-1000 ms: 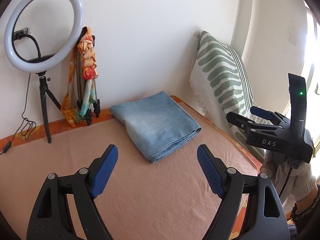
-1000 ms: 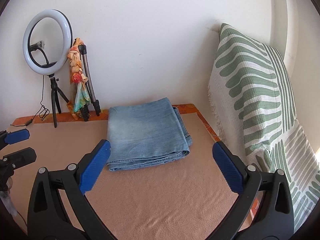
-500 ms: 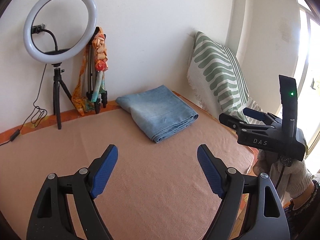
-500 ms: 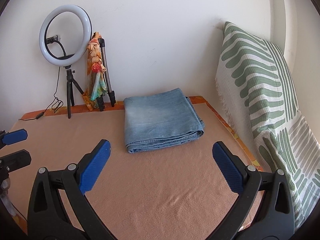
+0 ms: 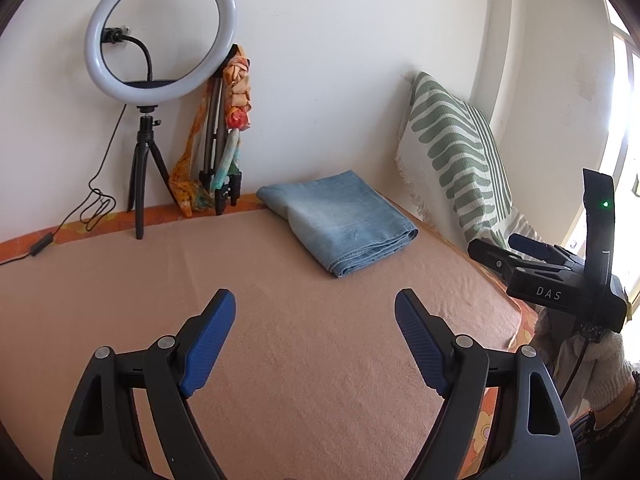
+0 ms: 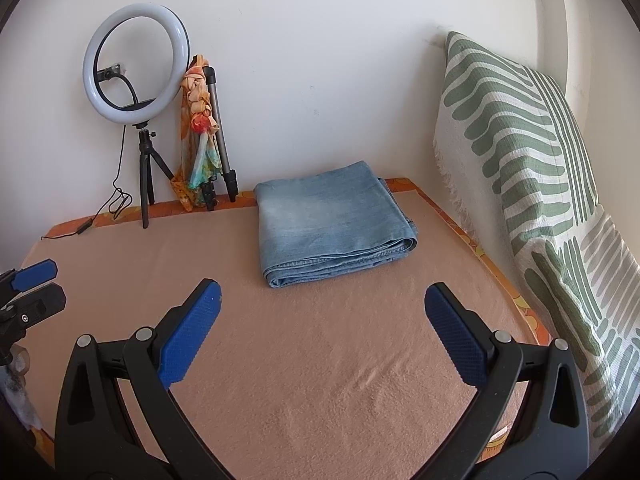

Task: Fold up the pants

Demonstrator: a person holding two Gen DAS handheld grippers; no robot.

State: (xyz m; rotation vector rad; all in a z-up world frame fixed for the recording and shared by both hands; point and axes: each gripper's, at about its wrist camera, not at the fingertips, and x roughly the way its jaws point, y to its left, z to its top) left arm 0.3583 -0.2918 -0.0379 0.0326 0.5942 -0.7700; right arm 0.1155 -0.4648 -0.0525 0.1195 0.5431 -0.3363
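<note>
Already the pants [image 6: 332,224] lie folded in a neat stack at the bed's [image 6: 320,360] far side, near the wall. Both hand-held grippers, left [image 5: 315,340] and right [image 6: 322,336], stand spread and empty, well apart from it; I judge the folding finished, with at most a final check remaining.

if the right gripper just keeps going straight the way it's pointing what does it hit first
Probably the bare peach blanket short of the folded jeans. The right gripper is open, empty and tilted downward; nothing lies between its fingers. Depth is hard to judge here.

White wall [image 6: 320,40], lit ring light [image 5: 160,32] on tripod, green-patterned cushion [image 6: 520,152], bright window [image 5: 624,120] at right
</note>
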